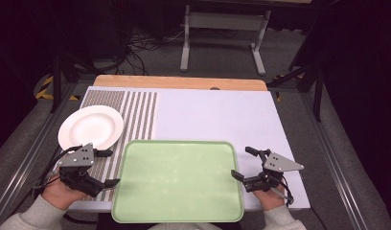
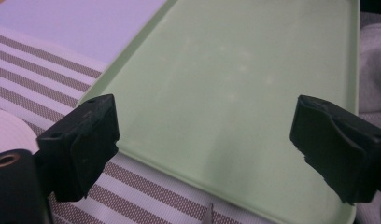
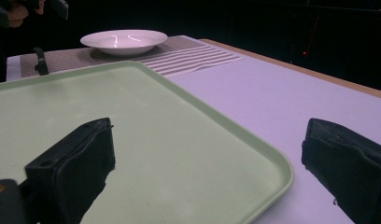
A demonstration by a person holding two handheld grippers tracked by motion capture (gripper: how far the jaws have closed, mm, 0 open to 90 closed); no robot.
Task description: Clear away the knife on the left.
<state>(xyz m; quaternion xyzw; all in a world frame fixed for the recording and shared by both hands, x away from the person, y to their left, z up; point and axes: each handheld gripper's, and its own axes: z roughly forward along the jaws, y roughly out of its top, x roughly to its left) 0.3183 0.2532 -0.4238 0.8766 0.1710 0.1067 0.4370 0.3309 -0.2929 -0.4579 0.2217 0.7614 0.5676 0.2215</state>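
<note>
Landmark: a pale green tray [image 1: 177, 179] lies on the near middle of the white table [image 1: 217, 115]; every place below is told from it.
Tray: flat and bare, its near rim at the table's near edge; in the left gripper view [image 2: 235, 93] it lies under and between the jaws, untouched.
Left gripper [image 1: 109, 167]: held in the left hand [image 1: 59, 191], just off the tray's left rim, over the striped mat [image 1: 136, 115]; jaws spread wide with nothing between the pads.
Right gripper [image 1: 242, 163]: held in the right hand [image 1: 270, 196], at the tray's right rim; in the right gripper view one jaw stands over the tray [image 3: 146, 140], the other over bare table; jaws wide apart, gripping nothing.
Plate [image 1: 90, 127]: white, beyond the tray's far left corner, resting on the striped mat, apart from the tray.
Mat: brown-and-white stripes, partly tucked under the tray's left side.
</note>
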